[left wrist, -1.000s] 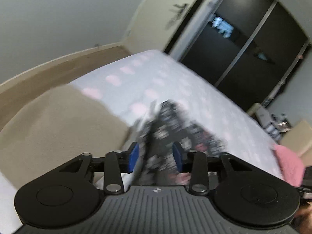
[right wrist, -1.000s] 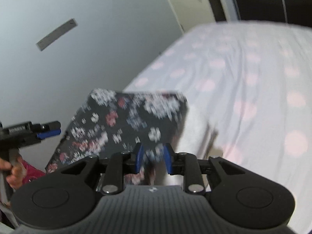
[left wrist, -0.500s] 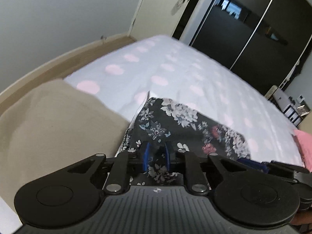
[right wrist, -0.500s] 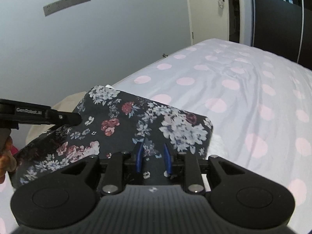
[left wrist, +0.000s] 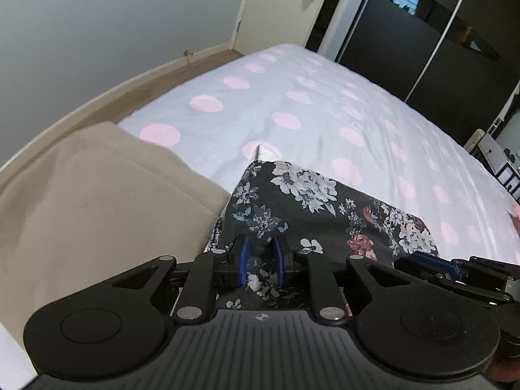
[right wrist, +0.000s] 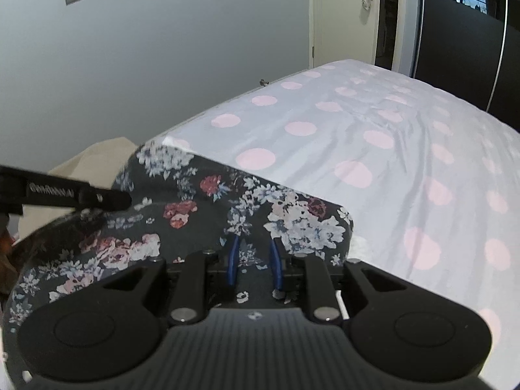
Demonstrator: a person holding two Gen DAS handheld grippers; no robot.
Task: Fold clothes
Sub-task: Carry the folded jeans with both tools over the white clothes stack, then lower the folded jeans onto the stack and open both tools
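Observation:
A dark floral garment [left wrist: 325,208], folded into a flat panel, lies stretched over the near edge of the bed [left wrist: 292,104]. My left gripper [left wrist: 260,260] is shut on its near left edge, with fabric bunched between the blue pads. My right gripper [right wrist: 255,256] is shut on the near right edge of the floral garment [right wrist: 208,204]. The right gripper [left wrist: 455,269] shows at the lower right of the left wrist view. The left gripper [right wrist: 65,191] reaches in from the left of the right wrist view. A white corner peeks out under the garment's far end.
The bed has a white sheet with pink dots [right wrist: 390,149], open beyond the garment. A beige pillow or blanket [left wrist: 97,211] lies directly left of the garment. A grey wall, a cream door [right wrist: 344,16] and dark sliding wardrobe doors [left wrist: 422,48] stand behind. White shelving [left wrist: 500,159] sits far right.
The left gripper's jaws have narrowed onto the fabric. Both grippers carried the garment forward and down toward the bed, and the motion blur has gone.

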